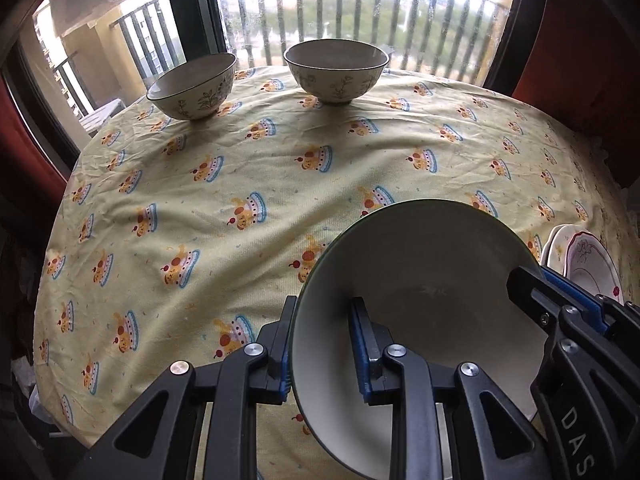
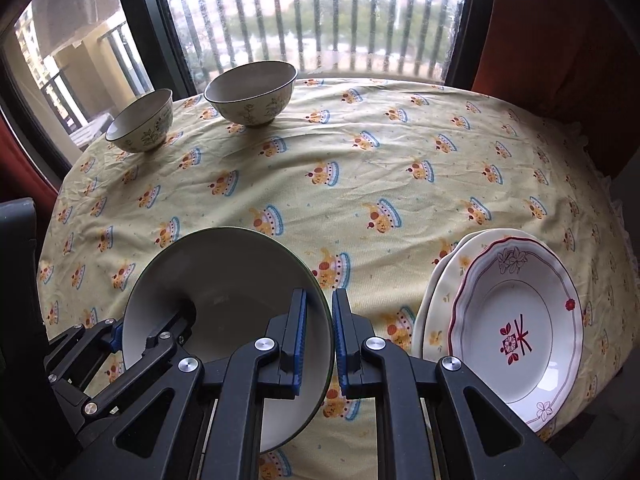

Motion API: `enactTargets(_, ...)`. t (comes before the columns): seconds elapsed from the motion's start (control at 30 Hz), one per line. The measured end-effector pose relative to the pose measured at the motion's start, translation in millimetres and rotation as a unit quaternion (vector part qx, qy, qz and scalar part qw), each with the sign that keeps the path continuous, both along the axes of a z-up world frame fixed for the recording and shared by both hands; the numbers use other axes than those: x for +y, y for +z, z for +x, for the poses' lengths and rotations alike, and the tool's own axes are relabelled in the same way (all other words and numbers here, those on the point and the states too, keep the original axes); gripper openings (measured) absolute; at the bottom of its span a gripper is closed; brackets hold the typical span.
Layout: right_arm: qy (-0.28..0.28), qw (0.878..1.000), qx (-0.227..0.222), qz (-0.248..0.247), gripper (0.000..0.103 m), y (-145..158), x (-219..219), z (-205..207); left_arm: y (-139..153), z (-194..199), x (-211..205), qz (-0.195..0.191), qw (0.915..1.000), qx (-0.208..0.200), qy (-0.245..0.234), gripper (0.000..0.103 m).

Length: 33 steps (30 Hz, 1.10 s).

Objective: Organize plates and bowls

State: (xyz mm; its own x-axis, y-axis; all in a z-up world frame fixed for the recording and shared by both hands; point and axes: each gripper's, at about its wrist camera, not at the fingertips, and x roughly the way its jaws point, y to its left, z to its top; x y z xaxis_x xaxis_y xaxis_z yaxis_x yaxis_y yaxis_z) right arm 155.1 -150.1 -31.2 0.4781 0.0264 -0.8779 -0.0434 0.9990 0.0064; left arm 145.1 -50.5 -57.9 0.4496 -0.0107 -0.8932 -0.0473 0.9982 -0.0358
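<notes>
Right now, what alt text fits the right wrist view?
Both tongs, right and left, clamp opposite rims of a green-edged bowl above a yellow printed tablecloth. Stacked plates lie right; two floral bowls stand by the window.

A yellow tablecloth (image 1: 248, 168) printed with cartoon cakes covers the round worktop beside a dark-framed window (image 2: 152, 28); a balcony railing (image 1: 360, 20) and red curtain (image 2: 560, 40) stand behind.
</notes>
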Motion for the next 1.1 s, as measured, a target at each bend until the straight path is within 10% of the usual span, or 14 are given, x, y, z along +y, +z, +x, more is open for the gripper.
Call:
enactTargets(0.57,0.014,1.0,0.01,-0.004,0.016,-19,-25,-4,-16,-5,-26,0.02,0.9998,0.001,0.008,0.024)
enactTargets(0.83,0.022,1.0,0.01,0.005,0.02,-19,-24,-5,-14,-8,-26,0.007,0.9999,-0.003,0.012,0.044)
enactTargets(1.1,0.039,0.999,-0.002,0.011,0.065,-12,-20,-10,-3,-18,-20,-0.001,0.9996,-0.019,0.019,0.076)
